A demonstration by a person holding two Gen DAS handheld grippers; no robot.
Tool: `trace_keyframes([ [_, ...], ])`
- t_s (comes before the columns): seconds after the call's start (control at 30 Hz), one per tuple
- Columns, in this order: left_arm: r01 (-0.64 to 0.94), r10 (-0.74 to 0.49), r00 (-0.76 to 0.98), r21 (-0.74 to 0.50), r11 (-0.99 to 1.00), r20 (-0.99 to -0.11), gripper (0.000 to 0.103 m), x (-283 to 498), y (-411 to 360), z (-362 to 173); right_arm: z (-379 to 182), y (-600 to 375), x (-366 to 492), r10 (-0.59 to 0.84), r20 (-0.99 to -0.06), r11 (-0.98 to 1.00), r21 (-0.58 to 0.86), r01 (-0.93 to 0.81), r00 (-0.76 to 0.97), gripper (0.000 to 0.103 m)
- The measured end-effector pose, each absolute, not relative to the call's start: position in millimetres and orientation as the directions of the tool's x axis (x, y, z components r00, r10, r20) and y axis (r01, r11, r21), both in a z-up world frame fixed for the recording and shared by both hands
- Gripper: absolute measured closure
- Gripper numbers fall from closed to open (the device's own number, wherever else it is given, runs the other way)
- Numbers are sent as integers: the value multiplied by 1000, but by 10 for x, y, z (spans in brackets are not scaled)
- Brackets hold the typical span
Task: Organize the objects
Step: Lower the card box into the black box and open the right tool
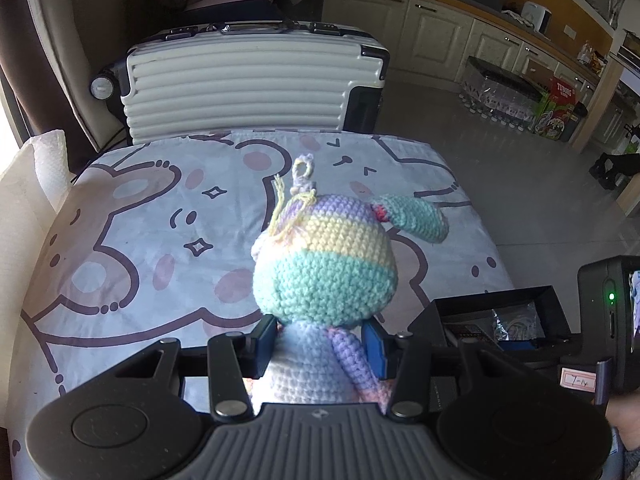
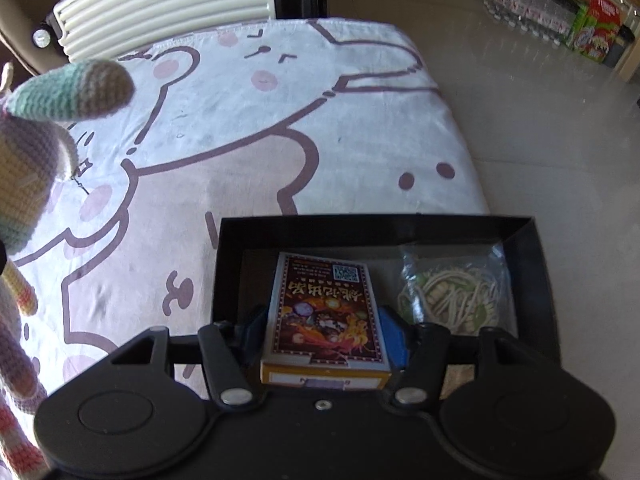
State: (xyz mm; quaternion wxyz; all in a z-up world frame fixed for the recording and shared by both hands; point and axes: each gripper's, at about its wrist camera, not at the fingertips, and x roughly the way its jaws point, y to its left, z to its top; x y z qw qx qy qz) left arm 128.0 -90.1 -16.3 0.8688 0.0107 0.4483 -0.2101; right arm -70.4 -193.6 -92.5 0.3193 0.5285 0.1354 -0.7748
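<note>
**Both claws loaded: crochet doll left, card box right**

L wrist view: left claw (image 1: 320,344) is clamped on the crochet doll (image 1: 324,276) at the neck/upper body, blue pads pressing each side. Doll is upright w/ its back to the camera, striped pastel head above the pads, one teal ear (image 1: 416,216) sticking out to the right, a yarn loop on top. It hangs over the worktop (image 1: 140,220), which is covered w/ a cartoon-bear print cloth. Behind the worktop's far edge stands a white ribbed suitcase (image 1: 256,84). Far right of this view: the black tray (image 1: 496,312) and part of the other device.

R wrist view: doll shows at the left edge (image 2: 28,184), ear pointing right. Right claw (image 2: 326,332) is closed on a card box (image 2: 324,316), dark red w/ flame art, held flat between the blue pads. The box sits over the black tray (image 2: 532,264); whether it touches the tray floor is hard to tell from this angle. Beside it, to the right inside the tray, lies a clear bag of white cord (image 2: 452,296).
</note>
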Motion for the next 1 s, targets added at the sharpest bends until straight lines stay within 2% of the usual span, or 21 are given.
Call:
trace_keyframes([
  [0.1, 373, -348, 507, -163, 913, -788, 56, 1283, -892, -181, -944, -1939, -692, -355, -908, -769, 147, 622, -224, 34],
  [0.23, 375, -349, 507, -163, 913, -788, 56, 1271, -907, -174, -864, -1915, -667, -354, -901, -769, 128, 627, -250, 33],
  [0.43, 399, -371, 510, -169, 901, -776, 56, 1185, -1007, -107, -743, -1750, -647, -352, -898, -763, 113, 636, -263, 42],
  [0.67, 433, -399, 518, -171, 885, -756, 56, 1039, -1175, 7, -505, -1445, -649, -384, -874, -776, 132, 616, -297, 46],
  [0.73, 439, -406, 519, -173, 882, -752, 56, 999, -1208, 39, -494, -1387, -630, -380, -877, -770, 125, 625, -293, 61],
  [0.77, 443, -409, 520, -172, 880, -750, 56, 978, -1221, 52, -510, -1368, -624, -377, -882, -769, 127, 626, -283, 65],
  [0.83, 448, -411, 521, -171, 878, -748, 56, 947, -1231, 71, -589, -1343, -633, -369, -898, -766, 147, 626, -240, 81],
  [0.9, 448, -409, 523, -167, 878, -748, 56, 932, -1232, 76, -690, -1349, -644, -353, -913, -768, 159, 620, -203, 88],
  [1.0, 449, -404, 520, -161, 879, -752, 56, 935, -1222, 61, -825, -1413, -656, -335, -926, -776, 167, 609, -173, 92],
])
